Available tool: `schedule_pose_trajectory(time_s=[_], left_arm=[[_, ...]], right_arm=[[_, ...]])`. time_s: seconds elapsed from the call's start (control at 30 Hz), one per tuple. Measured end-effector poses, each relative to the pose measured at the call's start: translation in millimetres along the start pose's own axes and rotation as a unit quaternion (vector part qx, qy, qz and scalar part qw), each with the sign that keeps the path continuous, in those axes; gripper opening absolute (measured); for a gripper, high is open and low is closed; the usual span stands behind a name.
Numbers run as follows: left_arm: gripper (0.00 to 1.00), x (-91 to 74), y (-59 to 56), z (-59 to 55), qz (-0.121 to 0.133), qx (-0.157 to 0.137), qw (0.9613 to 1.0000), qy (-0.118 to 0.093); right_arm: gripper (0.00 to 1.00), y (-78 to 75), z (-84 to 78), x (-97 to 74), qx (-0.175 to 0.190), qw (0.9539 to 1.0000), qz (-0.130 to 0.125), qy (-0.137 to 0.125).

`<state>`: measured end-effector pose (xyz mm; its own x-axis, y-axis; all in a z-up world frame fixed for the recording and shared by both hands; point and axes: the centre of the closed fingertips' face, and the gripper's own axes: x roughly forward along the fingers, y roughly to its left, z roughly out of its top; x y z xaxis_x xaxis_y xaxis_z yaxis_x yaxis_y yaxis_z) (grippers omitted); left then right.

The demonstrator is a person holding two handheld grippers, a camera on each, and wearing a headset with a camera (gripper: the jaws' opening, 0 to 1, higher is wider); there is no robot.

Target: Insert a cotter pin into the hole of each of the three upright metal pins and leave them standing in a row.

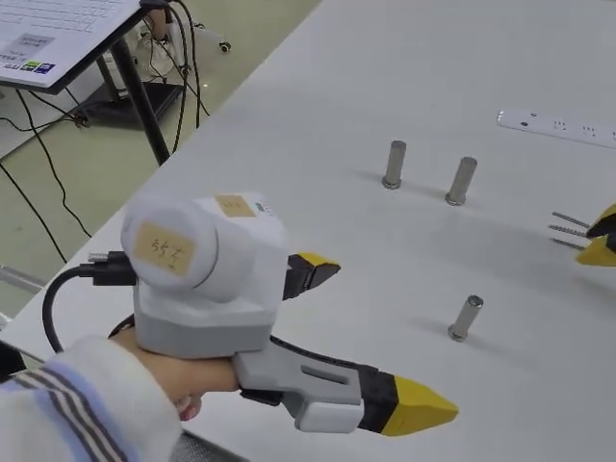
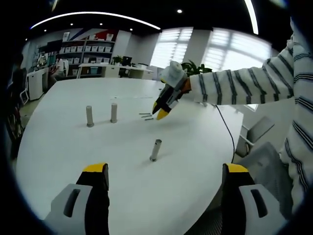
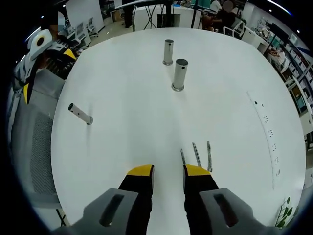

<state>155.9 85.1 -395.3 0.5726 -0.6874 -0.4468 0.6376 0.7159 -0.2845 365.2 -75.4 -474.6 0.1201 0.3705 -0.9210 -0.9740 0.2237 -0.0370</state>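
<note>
Three upright metal pins stand on the white table: two side by side (image 1: 394, 164) (image 1: 461, 180), and a third (image 1: 466, 317) alone, nearer me. Three thin cotter pins (image 1: 570, 231) lie loose on the table at the right. My right gripper (image 3: 168, 172) is low over the table with its jaws a narrow gap apart and nothing between them. The cotter pins (image 3: 195, 154) lie just ahead of its right jaw. My left gripper (image 1: 371, 342) hovers wide open and empty near the table's front edge. The lone pin (image 2: 155, 150) is ahead of it.
A white power strip (image 1: 558, 125) lies at the far right of the table. Beyond the table's left edge, a laptop (image 1: 48, 34) sits on a stand with cables on the floor. A grey chair (image 3: 34, 147) is by the table's edge.
</note>
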Motion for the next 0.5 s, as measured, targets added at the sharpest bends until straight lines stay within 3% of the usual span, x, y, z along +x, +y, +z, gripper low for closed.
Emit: schedule_pose_trajectory(time_s=[0.13, 0.5], left_arm=[[0.95, 1.3, -2.5, 0.7, -0.002, 0.000, 1.0000, 0.000], [0.95, 2.9, -4.9, -0.9, -0.005, -0.002, 1.0000, 0.003]], right_arm=[[0.14, -6.0, -2.2, 5.0, 0.006, 1.0000, -0.001, 0.001], [0.13, -13.9, -9.4, 16.6, 0.042, 0.9990, 0.008, 0.010]])
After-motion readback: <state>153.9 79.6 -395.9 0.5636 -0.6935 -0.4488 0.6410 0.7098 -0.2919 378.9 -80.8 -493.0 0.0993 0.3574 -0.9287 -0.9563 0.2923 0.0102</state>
